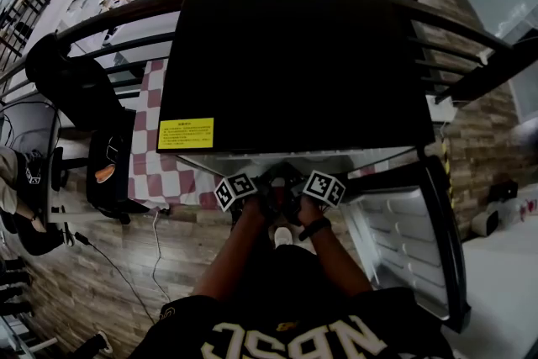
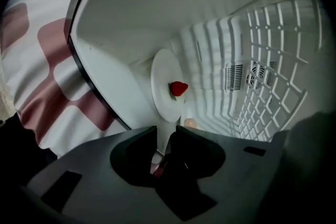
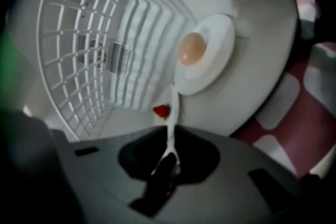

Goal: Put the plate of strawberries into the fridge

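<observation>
A white plate (image 2: pixel 164 86) with one red strawberry (image 2: pixel 178 88) on it is inside the white fridge (image 2: pixel 121 18). My left gripper (image 2: pixel 166 134) is at the plate's near rim, and its jaws stand a little apart around the rim: open. In the right gripper view the same plate (image 3: pixel 172 105) shows edge-on, with the strawberry (image 3: pixel 161 110) beside it. My right gripper (image 3: pixel 172 136) is shut on that thin rim. In the head view both marker cubes, left (image 1: pixel 235 191) and right (image 1: pixel 324 187), sit at the fridge's mouth, where the jaws are hidden.
A second white dish (image 3: pixel 207 55) holding a peach-coloured round thing (image 3: pixel 191 49) lies deeper in the fridge. A white wire shelf (image 3: pixel 79 50) lines one side. The fridge's black top (image 1: pixel 294 63) carries a yellow label (image 1: pixel 186 133). Its door (image 1: pixel 412 240) hangs open at right. A checked cloth (image 1: pixel 160 172) lies at left.
</observation>
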Tool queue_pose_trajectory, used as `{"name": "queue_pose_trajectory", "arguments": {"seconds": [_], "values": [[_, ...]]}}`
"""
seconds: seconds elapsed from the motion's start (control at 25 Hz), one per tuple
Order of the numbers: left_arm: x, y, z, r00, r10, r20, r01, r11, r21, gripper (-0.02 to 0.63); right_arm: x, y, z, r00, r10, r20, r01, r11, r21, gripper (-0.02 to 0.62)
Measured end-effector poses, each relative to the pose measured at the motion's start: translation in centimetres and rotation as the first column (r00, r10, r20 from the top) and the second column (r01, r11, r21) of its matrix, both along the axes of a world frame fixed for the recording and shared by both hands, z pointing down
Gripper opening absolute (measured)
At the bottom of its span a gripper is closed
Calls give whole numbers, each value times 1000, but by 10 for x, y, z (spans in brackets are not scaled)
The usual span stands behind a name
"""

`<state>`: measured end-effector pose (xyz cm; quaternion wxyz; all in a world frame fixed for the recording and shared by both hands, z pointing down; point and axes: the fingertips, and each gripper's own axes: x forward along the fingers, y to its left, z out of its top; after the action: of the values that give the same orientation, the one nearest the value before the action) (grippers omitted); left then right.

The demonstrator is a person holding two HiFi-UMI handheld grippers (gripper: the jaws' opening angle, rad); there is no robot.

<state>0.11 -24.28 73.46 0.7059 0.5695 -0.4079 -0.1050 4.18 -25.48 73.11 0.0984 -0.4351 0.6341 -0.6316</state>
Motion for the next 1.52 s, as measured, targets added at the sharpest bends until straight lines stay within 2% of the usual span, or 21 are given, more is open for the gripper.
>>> {"name": "queue_pose_trajectory", "arguments": {"seconds": [0.2, 0.32, 0.4, 0.44, 0.48, 0.56, 0.6, 0.72, 0.84, 0.88, 0.96, 1.04, 1.12, 1.2, 1.24, 1.28, 1.4, 1.44, 1.52], "values": [[5, 27, -17, 997, 63, 38, -66, 996, 58, 118, 12, 22, -15, 995, -60, -82, 66, 995, 70, 46], [-5, 41, -31, 992, 76, 96, -88, 989, 119, 118, 19, 39, -31, 973, -112, -202, 143, 979, 144, 46], [-14, 46, -46, 984, 74, 160, -105, 975, 194, 118, 24, 48, -44, 940, -135, -314, 204, 959, 198, 46], [-18, 47, -58, 977, 70, 201, -121, 960, 254, 115, 26, 52, -52, 919, -137, -370, 232, 946, 224, 46], [-22, 49, -72, 966, 63, 250, -145, 934, 327, 115, 28, 55, -61, 896, -137, -421, 260, 933, 250, 46], [-29, 54, -103, 928, 32, 372, -216, 860, 462, 115, 26, 60, -84, 854, -132, -503, 315, 902, 297, 46], [-32, 56, -117, 897, 8, 442, -257, 822, 507, 109, 25, 62, -97, 835, -125, -537, 335, 888, 315, 46], [-34, 63, -151, 791, -68, 608, -371, 737, 565, 57, 24, 72, -138, 776, -68, -626, 380, 844, 379, 40], [-29, 68, -179, 698, -143, 702, -453, 672, 587, 40, 25, 79, -180, 707, 30, -707, 428, 778, 461, 26], [-28, 69, -188, 672, -171, 721, -470, 654, 593, 35, 25, 79, -192, 689, 63, -722, 438, 757, 484, 24], [-27, 71, -202, 636, -216, 741, -493, 625, 605, 28, 24, 80, -210, 659, 119, -742, 457, 721, 521, 21], [-27, 72, -214, 615, -242, 751, -513, 600, 614, 18, 21, 83, -222, 630, 162, -759, 479, 688, 545, 21], [-27, 72, -226, 619, -262, 741, -515, 576, 634, 18, 20, 86, -232, 613, 199, -765, 488, 665, 564, 20], [-26, 70, -238, 628, -284, 725, -510, 553, 659, 18, 21, 88, -240, 611, 226, -759, 483, 652, 584, 21], [-26, 70, -243, 624, -296, 723, -515, 541, 665, 18, 22, 89, -242, 613, 235, -754, 479, 649, 591, 21], [-25, 69, -246, 610, -307, 730, -530, 527, 665, 18, 24, 88, -243, 616, 242, -750, 472, 649, 597, 21], [-17, 69, -251, 544, -338, 768, -606, 475, 638, 18, 28, 86, -246, 617, 263, -742, 452, 653, 608, 20], [-14, 69, -251, 542, -339, 769, -613, 466, 638, 18, 30, 85, -247, 616, 270, -740, 448, 652, 611, 20], [-10, 69, -252, 570, -328, 753, -595, 468, 654, 18, 32, 84, -249, 615, 280, -737, 443, 651, 616, 21]]}}
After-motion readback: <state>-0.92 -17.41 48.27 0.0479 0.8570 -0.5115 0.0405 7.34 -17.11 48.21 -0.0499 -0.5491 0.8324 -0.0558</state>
